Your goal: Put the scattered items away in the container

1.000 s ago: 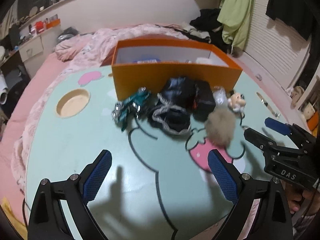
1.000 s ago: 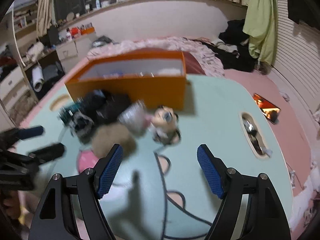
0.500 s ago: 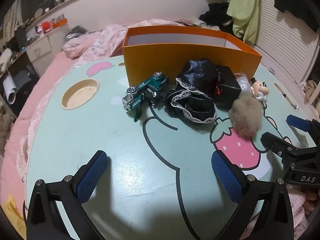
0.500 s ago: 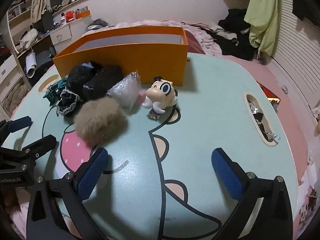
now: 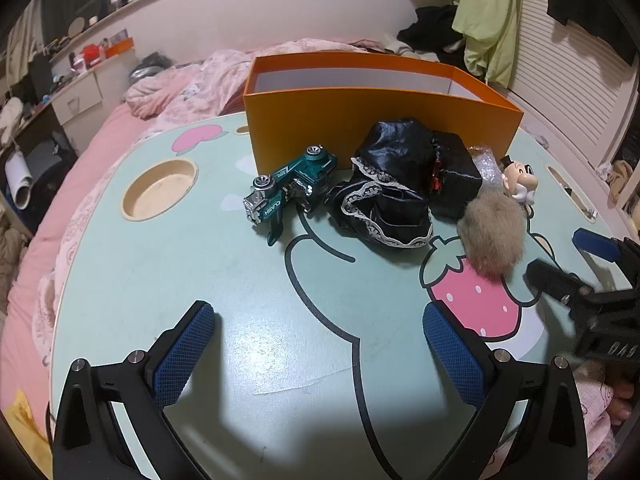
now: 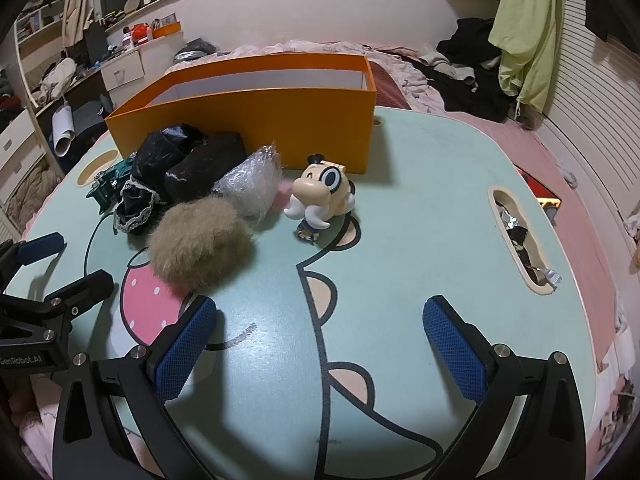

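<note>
Scattered items, from the green toy car [image 5: 290, 188] to the fluffy beige pompom [image 6: 200, 244], lie untouched before the orange cardboard box [image 5: 376, 114] at the tabletop's [image 5: 180, 272] far edge. Both my left gripper [image 5: 318, 340] and right gripper [image 6: 320, 332] have spread their jaws fully and hold nothing, ready for a first pick.

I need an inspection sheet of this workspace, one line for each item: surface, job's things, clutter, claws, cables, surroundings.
Surface: mint cartoon-print table, with a round recess and a slot holding small bits.
Job's things: orange box; before it a green toy car, black lace cloth, bubble wrap, fur ball, cartoon figure.
Clutter: nothing seen beyond these.
Claws: left claw and right claw open, empty, above the table.
Cables: nothing seen.
Surroundings: pink bedding, green garment, cluttered shelves.
</note>
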Demonstrator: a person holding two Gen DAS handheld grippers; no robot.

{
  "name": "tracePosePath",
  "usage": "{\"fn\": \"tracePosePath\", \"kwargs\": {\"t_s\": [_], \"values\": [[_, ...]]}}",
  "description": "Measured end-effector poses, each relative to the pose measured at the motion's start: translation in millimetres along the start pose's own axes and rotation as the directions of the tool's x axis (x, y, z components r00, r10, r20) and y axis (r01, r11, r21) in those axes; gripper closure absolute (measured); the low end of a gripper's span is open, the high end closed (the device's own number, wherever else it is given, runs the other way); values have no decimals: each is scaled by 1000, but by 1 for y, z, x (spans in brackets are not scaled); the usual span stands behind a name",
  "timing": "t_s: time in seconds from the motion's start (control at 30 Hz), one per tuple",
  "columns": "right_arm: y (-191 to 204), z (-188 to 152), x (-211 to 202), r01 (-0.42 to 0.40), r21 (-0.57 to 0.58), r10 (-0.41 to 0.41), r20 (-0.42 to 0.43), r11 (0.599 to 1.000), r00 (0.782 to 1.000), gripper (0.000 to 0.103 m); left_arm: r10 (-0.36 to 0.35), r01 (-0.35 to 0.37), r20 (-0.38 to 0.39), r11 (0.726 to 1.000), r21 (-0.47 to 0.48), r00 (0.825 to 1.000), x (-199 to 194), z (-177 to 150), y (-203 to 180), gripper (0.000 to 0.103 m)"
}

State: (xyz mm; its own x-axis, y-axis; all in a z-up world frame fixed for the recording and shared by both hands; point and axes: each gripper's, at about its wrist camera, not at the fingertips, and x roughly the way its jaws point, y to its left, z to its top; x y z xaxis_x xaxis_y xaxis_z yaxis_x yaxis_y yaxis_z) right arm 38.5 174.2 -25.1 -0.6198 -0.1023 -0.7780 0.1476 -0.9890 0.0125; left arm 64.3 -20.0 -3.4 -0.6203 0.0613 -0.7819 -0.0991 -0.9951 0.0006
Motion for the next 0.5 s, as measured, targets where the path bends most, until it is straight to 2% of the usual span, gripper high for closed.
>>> {"fn": "tracePosePath", "kwargs": {"t_s": [0.03,0.1,0.17,0.27,0.4,0.5], "values": [[-3,1,-2,-16,15,15,6,1000,1000,2,0,0,0,1000,0,1000,0,0,0,0],[-12,4,-4,-37,49,36,21,998,999,13,-2,2,0,1000,1,1000,1,1,0,0],[-19,10,-7,-19,71,16,41,997,999,23,-2,2,0,1000,1,1000,1,1,-1,0],[-27,25,-6,-23,96,18,56,995,998,28,-3,3,0,1000,1,1000,1,1,-1,0],[-28,43,4,-77,119,74,33,990,997,28,-2,2,0,1000,1,1000,1,1,-1,0],[-22,51,13,-67,105,64,27,992,998,28,-3,3,0,1000,1,1000,1,1,-1,0]]}}
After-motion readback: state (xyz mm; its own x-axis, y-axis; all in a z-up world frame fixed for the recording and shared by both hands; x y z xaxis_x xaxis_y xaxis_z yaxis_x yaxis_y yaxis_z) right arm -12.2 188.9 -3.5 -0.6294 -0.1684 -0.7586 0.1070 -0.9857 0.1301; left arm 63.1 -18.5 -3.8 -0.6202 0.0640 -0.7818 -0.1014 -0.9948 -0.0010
